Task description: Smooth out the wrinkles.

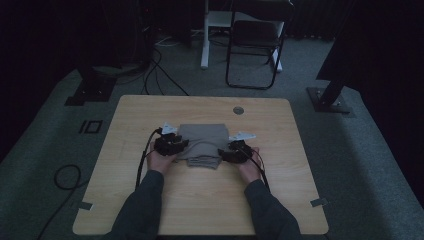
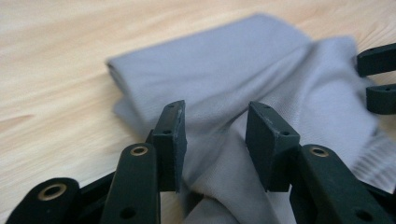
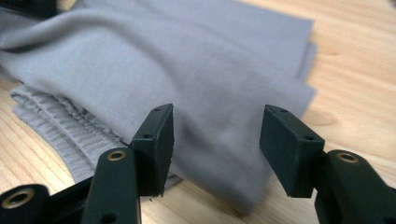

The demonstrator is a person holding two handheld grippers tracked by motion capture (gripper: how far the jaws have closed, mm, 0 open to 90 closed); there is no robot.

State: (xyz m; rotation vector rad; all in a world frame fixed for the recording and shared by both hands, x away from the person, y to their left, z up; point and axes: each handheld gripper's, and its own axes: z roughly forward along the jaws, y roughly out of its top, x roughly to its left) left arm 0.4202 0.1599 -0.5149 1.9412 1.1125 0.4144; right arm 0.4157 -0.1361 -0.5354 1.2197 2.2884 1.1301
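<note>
A folded grey garment lies in the middle of the wooden table. My left gripper sits at the garment's left edge. In the left gripper view its jaws stand apart, open, with a raised fold of the grey cloth between them and no pad pressing on it. My right gripper is at the garment's right edge. Its jaws are also open over the cloth, whose ribbed hem shows underneath. The right gripper's jaw tips show across the garment in the left gripper view.
A round cable grommet sits near the table's far edge. Behind the table stand a folding chair and a white post. Cables trail on the carpet at left, and black stand bases flank the table.
</note>
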